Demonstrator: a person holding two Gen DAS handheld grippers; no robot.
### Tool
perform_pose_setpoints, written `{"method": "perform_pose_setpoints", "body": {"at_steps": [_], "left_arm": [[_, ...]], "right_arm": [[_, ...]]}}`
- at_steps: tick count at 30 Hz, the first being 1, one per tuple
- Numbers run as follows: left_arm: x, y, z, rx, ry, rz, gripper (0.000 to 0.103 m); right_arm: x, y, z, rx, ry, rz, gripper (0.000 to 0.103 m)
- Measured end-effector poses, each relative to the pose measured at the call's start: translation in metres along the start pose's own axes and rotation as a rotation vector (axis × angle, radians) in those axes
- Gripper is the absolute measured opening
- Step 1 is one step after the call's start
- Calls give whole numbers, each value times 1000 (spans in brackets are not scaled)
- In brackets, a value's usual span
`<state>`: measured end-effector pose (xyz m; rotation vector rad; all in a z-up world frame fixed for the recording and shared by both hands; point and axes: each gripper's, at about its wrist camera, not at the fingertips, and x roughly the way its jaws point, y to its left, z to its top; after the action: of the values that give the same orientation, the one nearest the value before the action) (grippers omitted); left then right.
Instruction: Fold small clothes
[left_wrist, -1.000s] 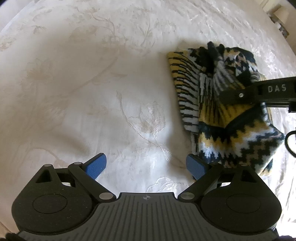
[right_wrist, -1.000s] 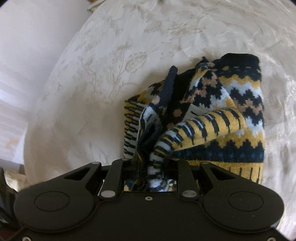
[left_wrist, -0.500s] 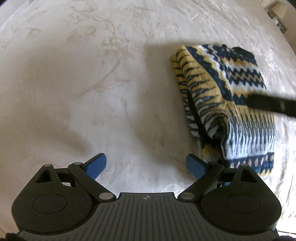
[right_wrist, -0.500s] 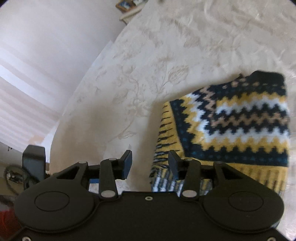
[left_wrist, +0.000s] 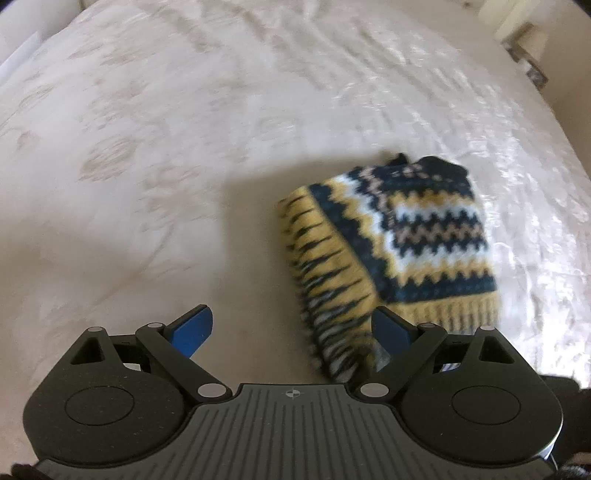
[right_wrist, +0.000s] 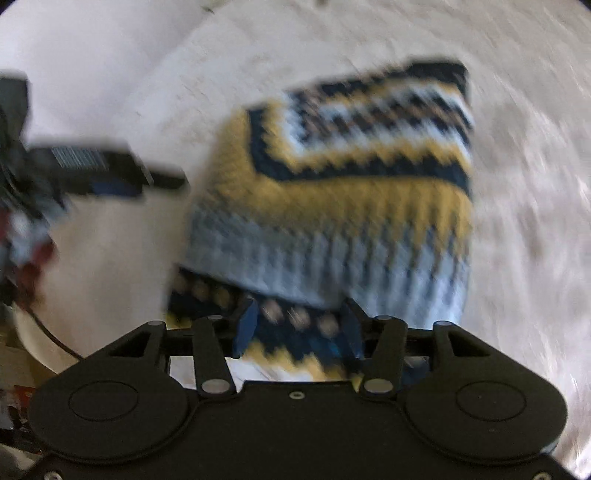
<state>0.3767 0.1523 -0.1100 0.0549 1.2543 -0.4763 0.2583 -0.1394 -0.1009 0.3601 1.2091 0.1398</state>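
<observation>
A: Jaws first, right side. The right gripper (right_wrist: 297, 328) has its blue pads apart, and they have just been opening. The knitted garment (right_wrist: 332, 177) lies beneath and ahead of them, its dark patterned edge showing in the gap, but neither pad presses on it as far as the blurred view lets me judge. It has let go.

B: And the left gripper (left_wrist: 291, 328)?

A: Spread wide, released, nothing clamped. Its right blue pad sits at the near corner of the garment (left_wrist: 391, 251); whether it touches the fringe there I cannot tell. The left pad is over bare cloth.

B: Where does the garment lie?

A: Flat and folded into a compact block on a cream tabletop cloth (left_wrist: 184, 147) with a pale woven flower pattern. From the left wrist it lies ahead and to the right. It shows navy, yellow, white and tan zigzag bands, with a striped yellow-and-dark strip along its left side.

B: Anything else around?

A: In the right wrist view the left gripper (right_wrist: 110, 170) shows at the left edge, beside the garment and apart from it. Further left there are dark and reddish shapes, too smeared to name. Beyond the tabletop's far right corner in the left view is a pale, indistinct object.
</observation>
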Motion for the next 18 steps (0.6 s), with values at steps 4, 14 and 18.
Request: {"method": "perform_pose_setpoints", "body": {"at_steps": [4, 14, 18], "left_arm": [[16, -13, -2, 26, 24, -10, 94], [52, 3, -31, -41, 116, -26, 95], [51, 6, -36, -51, 114, -25, 96]], "right_arm": [[-2, -21, -11, 72, 9, -10, 53], [-39, -25, 3, 105, -122, 33, 60], [-54, -29, 26, 87, -226, 29, 70]]}}
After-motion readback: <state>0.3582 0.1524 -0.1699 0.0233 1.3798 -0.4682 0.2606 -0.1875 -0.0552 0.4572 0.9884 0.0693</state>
